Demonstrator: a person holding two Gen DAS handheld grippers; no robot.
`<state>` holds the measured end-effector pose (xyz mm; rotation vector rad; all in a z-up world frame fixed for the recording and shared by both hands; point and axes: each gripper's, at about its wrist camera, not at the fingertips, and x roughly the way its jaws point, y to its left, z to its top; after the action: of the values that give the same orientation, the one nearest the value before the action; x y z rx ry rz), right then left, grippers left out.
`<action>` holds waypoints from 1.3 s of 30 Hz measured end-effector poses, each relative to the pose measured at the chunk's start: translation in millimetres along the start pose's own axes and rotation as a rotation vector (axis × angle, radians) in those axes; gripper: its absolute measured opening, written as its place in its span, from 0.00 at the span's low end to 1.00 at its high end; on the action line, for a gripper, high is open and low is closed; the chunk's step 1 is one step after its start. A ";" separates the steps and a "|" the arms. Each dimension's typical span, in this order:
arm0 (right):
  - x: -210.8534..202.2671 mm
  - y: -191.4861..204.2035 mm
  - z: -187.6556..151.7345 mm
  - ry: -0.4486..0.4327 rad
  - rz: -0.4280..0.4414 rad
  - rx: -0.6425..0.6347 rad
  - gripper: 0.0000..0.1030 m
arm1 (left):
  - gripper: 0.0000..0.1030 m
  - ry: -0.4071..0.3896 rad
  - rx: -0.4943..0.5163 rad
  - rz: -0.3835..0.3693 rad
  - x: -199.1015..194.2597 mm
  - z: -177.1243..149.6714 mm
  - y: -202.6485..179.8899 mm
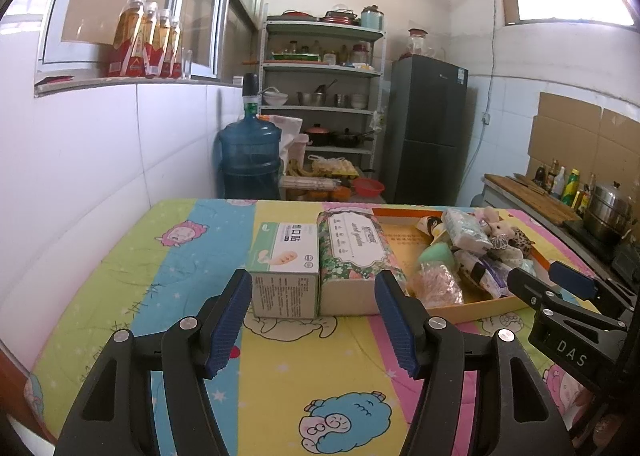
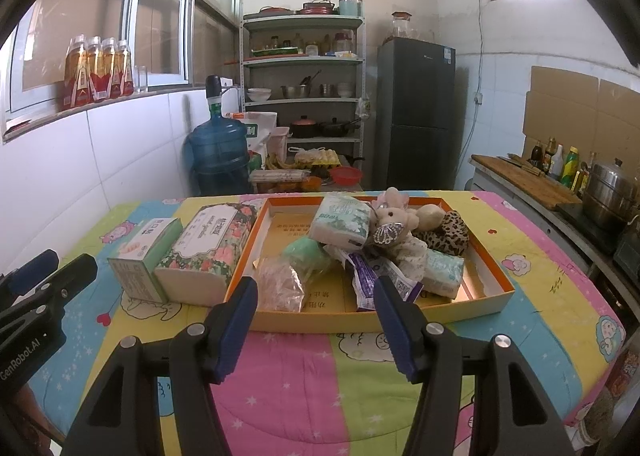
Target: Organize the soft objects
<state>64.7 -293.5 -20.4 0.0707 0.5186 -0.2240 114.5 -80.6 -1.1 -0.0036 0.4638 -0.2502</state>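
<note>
An orange-rimmed box lid (image 2: pixel 472 306) (image 1: pixel 476 306) on the table holds several soft things: tissue packs (image 2: pixel 340 221), a plush bear (image 2: pixel 394 221), a leopard-print piece (image 2: pixel 450 232), a green sponge (image 2: pixel 306 252), a bagged pink item (image 2: pixel 278 288) and a purple-printed pack (image 2: pixel 366 276). Left of it stand a floral tissue pack (image 1: pixel 352 256) (image 2: pixel 208 248) and a small white-green box (image 1: pixel 286 268) (image 2: pixel 140 256). My left gripper (image 1: pixel 314 320) is open and empty, just in front of these two. My right gripper (image 2: pixel 314 326) is open and empty before the lid's near edge.
The table wears a colourful cartoon cloth (image 1: pixel 304 376). A tiled wall (image 1: pixel 100 175) runs along the left. Behind the table are a blue water jug (image 1: pixel 250 151), a shelf rack (image 1: pixel 324 95) and a dark fridge (image 1: pixel 428 131). A counter with bottles and a steel pot (image 2: pixel 608 191) is at right.
</note>
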 end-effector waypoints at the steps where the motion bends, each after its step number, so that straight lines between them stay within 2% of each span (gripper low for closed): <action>1: 0.0 -0.3 0.1 0.000 0.001 0.000 0.58 | 0.64 0.000 0.000 0.000 0.0 0.0 0.0; 39: 1.7 -0.5 -0.4 0.010 0.008 0.003 0.58 | 0.64 0.006 -0.001 0.000 0.6 -0.5 1.2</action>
<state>65.8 -294.3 -21.6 0.0769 0.5276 -0.2164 115.0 -79.6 -1.8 -0.0035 0.4700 -0.2505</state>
